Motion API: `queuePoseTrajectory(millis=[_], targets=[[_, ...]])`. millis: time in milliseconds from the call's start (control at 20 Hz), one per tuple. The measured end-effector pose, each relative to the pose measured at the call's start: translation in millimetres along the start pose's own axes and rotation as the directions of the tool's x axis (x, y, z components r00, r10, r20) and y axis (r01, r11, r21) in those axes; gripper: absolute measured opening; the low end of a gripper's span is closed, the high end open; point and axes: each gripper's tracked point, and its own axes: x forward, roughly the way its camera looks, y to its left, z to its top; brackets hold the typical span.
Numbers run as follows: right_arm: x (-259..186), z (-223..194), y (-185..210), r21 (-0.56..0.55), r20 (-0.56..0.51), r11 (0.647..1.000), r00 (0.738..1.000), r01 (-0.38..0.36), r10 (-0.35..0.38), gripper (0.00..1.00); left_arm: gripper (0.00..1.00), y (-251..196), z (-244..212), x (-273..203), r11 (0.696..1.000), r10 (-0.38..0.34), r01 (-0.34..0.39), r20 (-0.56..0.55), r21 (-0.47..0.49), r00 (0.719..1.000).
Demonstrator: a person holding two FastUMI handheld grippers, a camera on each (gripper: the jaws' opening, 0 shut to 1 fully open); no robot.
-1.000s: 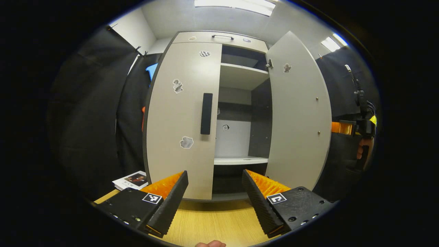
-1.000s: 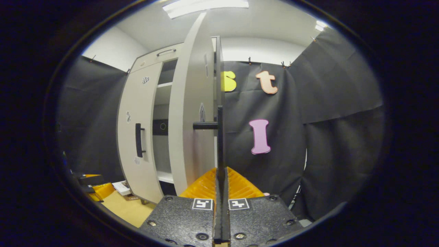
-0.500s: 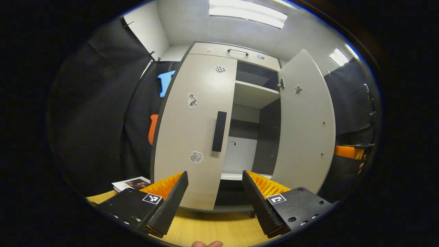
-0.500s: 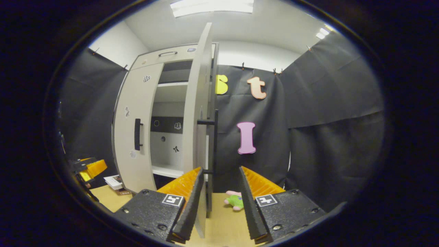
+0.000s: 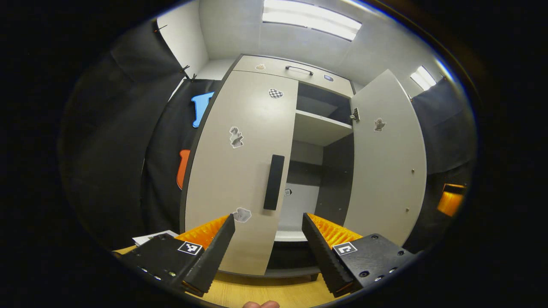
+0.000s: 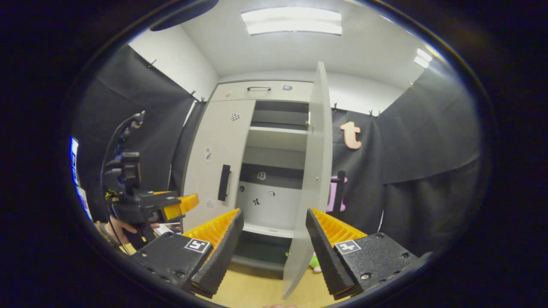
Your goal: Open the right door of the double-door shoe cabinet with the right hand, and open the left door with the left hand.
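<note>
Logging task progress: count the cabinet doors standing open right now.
1: the right door is swung open, its handle facing away. The left door is shut, with the open left gripper before it.

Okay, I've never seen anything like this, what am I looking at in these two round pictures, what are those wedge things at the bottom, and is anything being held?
A person holds a two-finger tool in each hand, and a fisheye camera rides on each. The wedges at the bottom are that tool's own fingers. The left gripper view looks over the left hand-held gripper, open and empty, at a shoe cabinet: its left door is closed, with a dark handle, and its right door is swung open. The right gripper view looks over the right hand-held gripper, also open and holding nothing, and shows the left one off to the side. The cabinet stands on a wooden surface; its shelves look bare.
</note>
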Motion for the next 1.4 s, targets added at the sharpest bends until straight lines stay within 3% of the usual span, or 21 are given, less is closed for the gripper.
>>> queuePoseTrajectory(millis=[300, 450, 650, 900, 1100, 1400], targets=[[19, -59, 38, 0.125, -0.159, 0.990, 0.984, -0.065, 0.085, 0.92, 0.94, -6, 22, 82, 0.996, -0.032, 0.034, -0.029, 0.088, 0.999], [21, -73, 30, 0.162, -0.195, 0.986, 0.978, -0.036, 0.068, 0.92, 0.95, -16, 10, 106, 0.992, -0.029, 0.038, -0.081, 0.117, 0.996], [22, -81, 10, 0.166, -0.211, 0.986, 0.977, 0.007, 0.029, 0.92, 0.96, -9, -1, 140, 0.989, 0.029, -0.015, -0.091, 0.150, 0.995], [24, -82, -4, 0.179, -0.204, 0.983, 0.979, 0.045, -0.008, 0.92, 0.96, -14, -24, 164, 0.986, 0.043, -0.019, -0.138, 0.166, 0.990], [28, -83, -9, 0.179, -0.202, 0.983, 0.979, 0.047, -0.010, 0.92, 0.95, -9, -25, 169, 0.981, 0.090, -0.067, -0.122, 0.180, 0.988], [33, -88, -2, 0.199, -0.208, 0.980, 0.978, 0.019, 0.024, 0.92, 0.94, -6, -25, 171, 0.983, 0.109, -0.087, -0.127, 0.162, 0.986]])
